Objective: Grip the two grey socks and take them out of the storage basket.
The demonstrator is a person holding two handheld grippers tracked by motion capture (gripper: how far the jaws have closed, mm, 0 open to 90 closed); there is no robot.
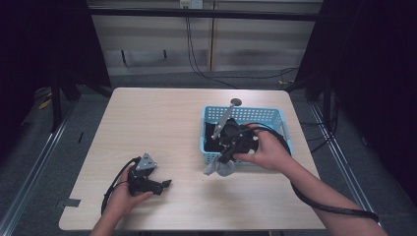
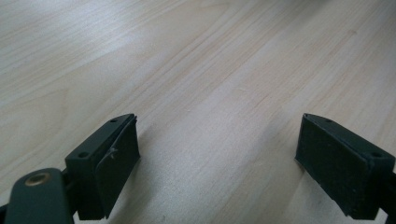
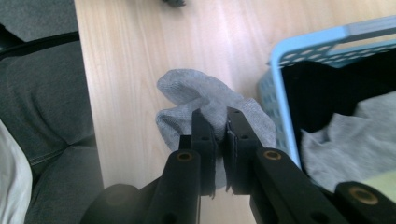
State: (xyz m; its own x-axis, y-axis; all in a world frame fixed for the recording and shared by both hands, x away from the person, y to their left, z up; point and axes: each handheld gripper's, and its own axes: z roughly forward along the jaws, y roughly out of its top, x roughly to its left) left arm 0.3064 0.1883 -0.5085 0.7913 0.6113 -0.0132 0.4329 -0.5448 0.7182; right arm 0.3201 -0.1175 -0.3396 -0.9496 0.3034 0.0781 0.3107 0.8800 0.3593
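Observation:
A grey sock (image 3: 205,100) hangs from my right gripper (image 3: 220,122), whose jaws are shut on its fabric. In the high view the grey sock (image 1: 220,168) dangles just past the near rim of the light blue basket (image 1: 246,114), above the table, with the right gripper (image 1: 227,157) over it. Inside the basket lie a dark garment (image 3: 317,88) and more grey cloth (image 3: 359,140). My left gripper (image 1: 166,184) rests low at the table's near left. Its jaws stand wide apart over bare wood in the left gripper view, nothing between them (image 2: 217,163).
The wooden table (image 1: 157,123) has free surface left of the basket and between the two hands. A grey plate on a rod (image 1: 226,115) leans over the basket's far rim. Cables trail from both grippers. A person's grey trouser leg (image 3: 42,130) sits beyond the table's edge.

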